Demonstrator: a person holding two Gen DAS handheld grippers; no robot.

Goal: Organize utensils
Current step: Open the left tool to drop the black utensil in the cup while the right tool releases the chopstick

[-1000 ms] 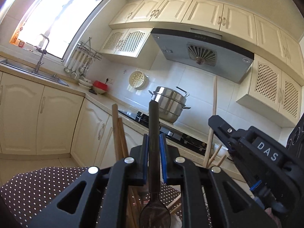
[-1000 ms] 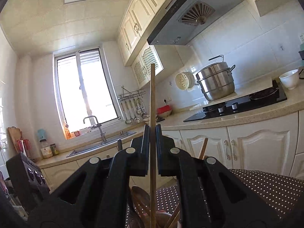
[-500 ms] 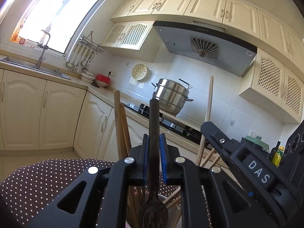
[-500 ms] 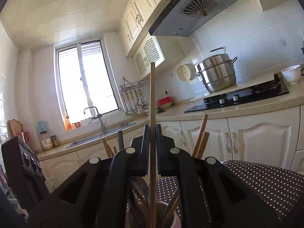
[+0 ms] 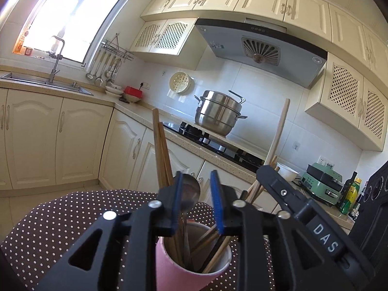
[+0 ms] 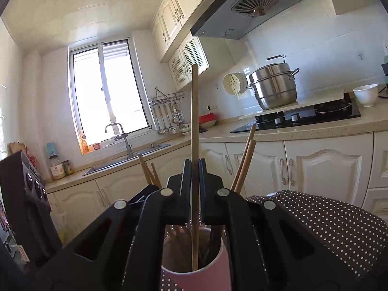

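Observation:
A pink cup [image 5: 179, 270] stands on the dotted tablecloth [image 5: 60, 218] and holds several wooden chopsticks [image 5: 160, 155] and a metal spoon [image 5: 190, 191], bowl end up. My left gripper [image 5: 195, 194] is open just above the cup, its blue pads either side of the spoon's bowl and apart from it. My right gripper [image 6: 194, 177] is shut on one wooden chopstick [image 6: 194, 111], held upright with its lower end inside the cup [image 6: 194, 278]. The right gripper also shows in the left wrist view [image 5: 303, 208].
Cream cabinets [image 5: 80, 145] and a counter run behind the table. A steel pot [image 5: 219, 116] sits on the black hob [image 5: 213, 143]. The sink with tap [image 5: 52, 72] is at the left. A white bowl [image 6: 366, 94] stands by the hob.
My left gripper has opened and let go of the spoon, which now stands in the cup. Both grippers have come lower over the cup. The right one still holds its chopstick.

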